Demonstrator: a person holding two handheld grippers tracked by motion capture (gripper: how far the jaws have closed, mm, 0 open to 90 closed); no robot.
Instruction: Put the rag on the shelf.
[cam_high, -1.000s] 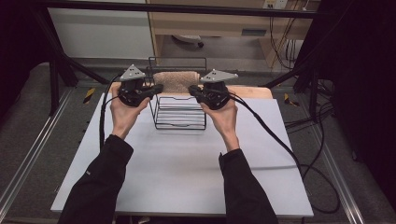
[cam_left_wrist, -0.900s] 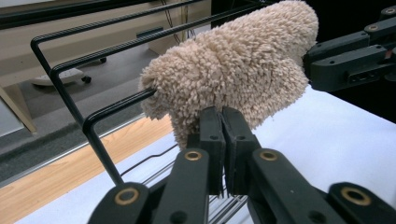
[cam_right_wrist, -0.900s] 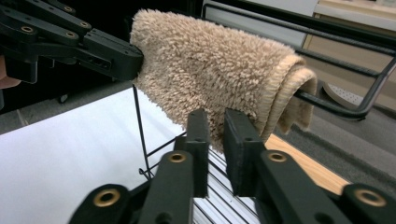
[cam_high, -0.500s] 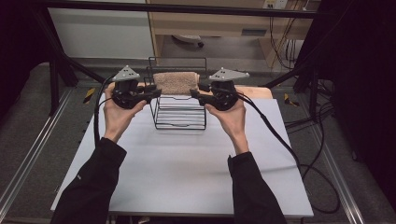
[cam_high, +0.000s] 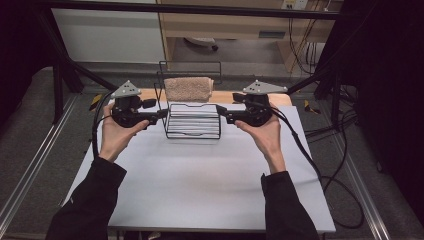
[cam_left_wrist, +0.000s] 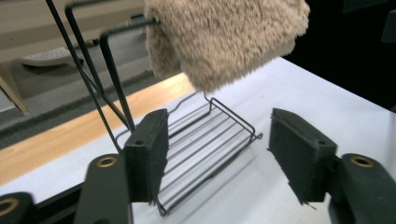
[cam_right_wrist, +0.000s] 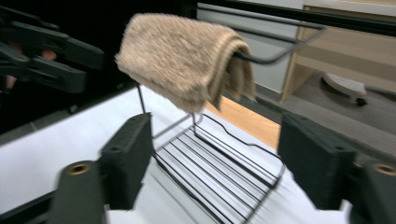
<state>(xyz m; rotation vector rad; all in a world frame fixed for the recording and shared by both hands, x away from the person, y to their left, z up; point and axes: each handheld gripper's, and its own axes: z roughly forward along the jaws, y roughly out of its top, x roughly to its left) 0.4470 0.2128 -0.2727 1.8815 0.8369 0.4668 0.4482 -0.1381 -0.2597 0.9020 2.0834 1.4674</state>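
A beige towel (cam_high: 188, 88) hangs folded over the top bar of a black wire rack (cam_high: 194, 120) at the back of the white table (cam_high: 200, 190). My left gripper (cam_high: 162, 114) is just left of the rack and my right gripper (cam_high: 221, 111) just right of it, both pointing inward. Both pairs of jaws have just been opening, with nothing pressed between the pads. In the left gripper view the towel (cam_left_wrist: 224, 37) hangs beyond the left gripper (cam_left_wrist: 217, 154), over the rack's tray (cam_left_wrist: 205, 140). The right gripper view has the towel (cam_right_wrist: 182, 60) above the right gripper (cam_right_wrist: 219, 158).
A wooden strip (cam_high: 250, 98) runs along the table's back edge behind the rack. Black cables (cam_high: 325, 170) trail off the right side onto the floor. Metal frame rails (cam_high: 30, 170) flank the table, and a wooden shelf unit (cam_high: 240, 25) stands behind.
Both hands have moved outward from the towel's ends, left hand leftward and right hand rightward. Both pairs of jaws have opened, and the towel hangs on the bar untouched.
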